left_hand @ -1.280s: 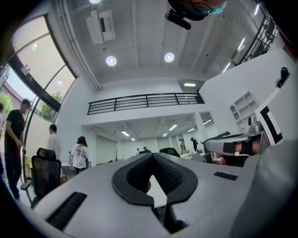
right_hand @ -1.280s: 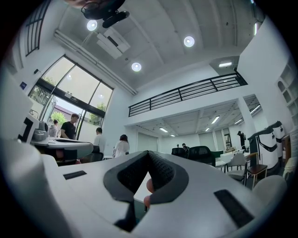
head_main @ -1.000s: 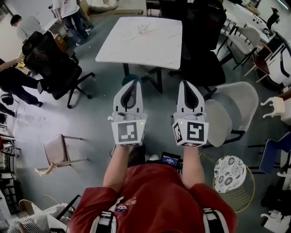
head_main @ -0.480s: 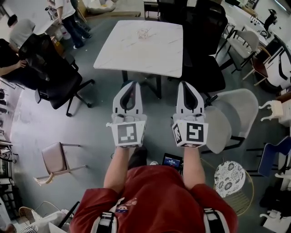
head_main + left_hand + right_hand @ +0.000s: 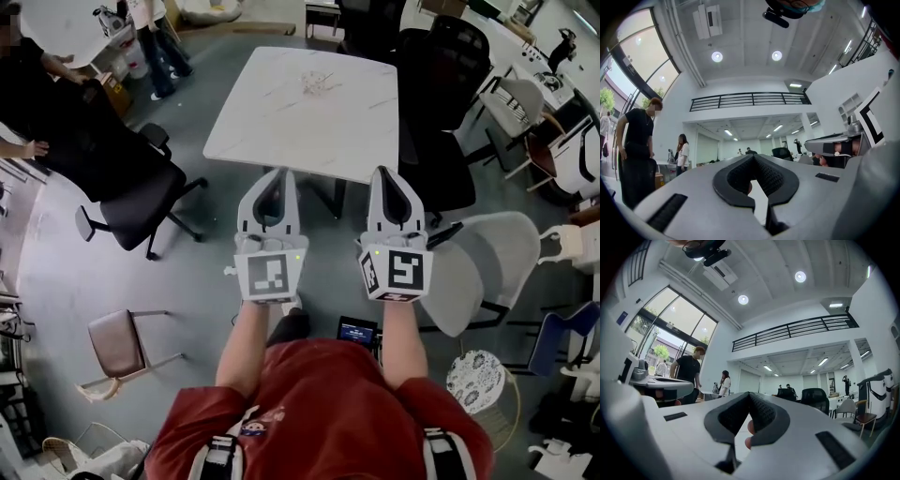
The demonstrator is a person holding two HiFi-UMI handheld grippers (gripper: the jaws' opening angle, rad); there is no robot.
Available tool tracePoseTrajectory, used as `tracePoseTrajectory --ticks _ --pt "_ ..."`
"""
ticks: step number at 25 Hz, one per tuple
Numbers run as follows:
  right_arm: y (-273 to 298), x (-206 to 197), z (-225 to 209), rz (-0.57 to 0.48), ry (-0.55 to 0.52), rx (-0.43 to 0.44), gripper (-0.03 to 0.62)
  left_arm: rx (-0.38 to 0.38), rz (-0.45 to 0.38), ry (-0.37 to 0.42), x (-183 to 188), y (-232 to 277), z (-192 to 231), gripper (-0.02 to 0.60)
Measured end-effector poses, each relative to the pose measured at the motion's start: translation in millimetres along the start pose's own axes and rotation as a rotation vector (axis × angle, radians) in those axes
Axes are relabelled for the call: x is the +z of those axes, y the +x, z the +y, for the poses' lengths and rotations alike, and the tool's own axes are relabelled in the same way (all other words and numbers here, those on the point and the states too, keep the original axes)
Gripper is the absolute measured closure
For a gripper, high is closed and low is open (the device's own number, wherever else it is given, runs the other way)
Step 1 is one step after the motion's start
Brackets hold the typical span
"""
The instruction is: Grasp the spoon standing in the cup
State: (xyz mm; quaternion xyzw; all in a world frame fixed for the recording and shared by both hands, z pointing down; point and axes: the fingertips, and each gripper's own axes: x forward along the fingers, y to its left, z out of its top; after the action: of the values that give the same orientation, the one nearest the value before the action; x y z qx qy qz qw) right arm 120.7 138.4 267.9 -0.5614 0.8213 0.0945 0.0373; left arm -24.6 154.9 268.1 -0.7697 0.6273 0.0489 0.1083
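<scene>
At the far left of the head view, a black office chair (image 5: 136, 192) stands on the grey floor, with a beige chair (image 5: 117, 339) nearer the person and people standing beyond it. The left gripper (image 5: 278, 173) is held out almost level. Its jaws are clenched tip to tip with nothing between them, as the left gripper view (image 5: 753, 157) shows. In the head view its tips overlap the near edge of the white table (image 5: 272, 112). A small clear cup (image 5: 319, 82) stands close to the table's far edge, about midway along it and well apart from both grippers. The spoon in it is too small to make out. The right gripper (image 5: 385, 172) is held beside the left one and parallel to it, near the table's near right corner. Its jaws are also pressed together and empty, as the right gripper view (image 5: 749, 394) confirms. Right of the table stand black office chairs (image 5: 441, 141). Nearer the person are a pale grey chair (image 5: 497, 258), a patterned stool (image 5: 476, 378) and a blue chair (image 5: 562, 333).
</scene>
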Motion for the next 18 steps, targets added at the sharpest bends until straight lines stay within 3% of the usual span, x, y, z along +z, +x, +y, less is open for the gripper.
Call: tracePoseTrajectory --ticks 10,18 --pt "103 -15 26 0.034 -0.019 -0.031 0.591 -0.024 0.002 0.000 -21 73 80 0.580" --pt "150 -28 31 0.050 -0.023 -0.060 0.591 -0.042 -0.003 -0.008 -36 112 111 0.580"
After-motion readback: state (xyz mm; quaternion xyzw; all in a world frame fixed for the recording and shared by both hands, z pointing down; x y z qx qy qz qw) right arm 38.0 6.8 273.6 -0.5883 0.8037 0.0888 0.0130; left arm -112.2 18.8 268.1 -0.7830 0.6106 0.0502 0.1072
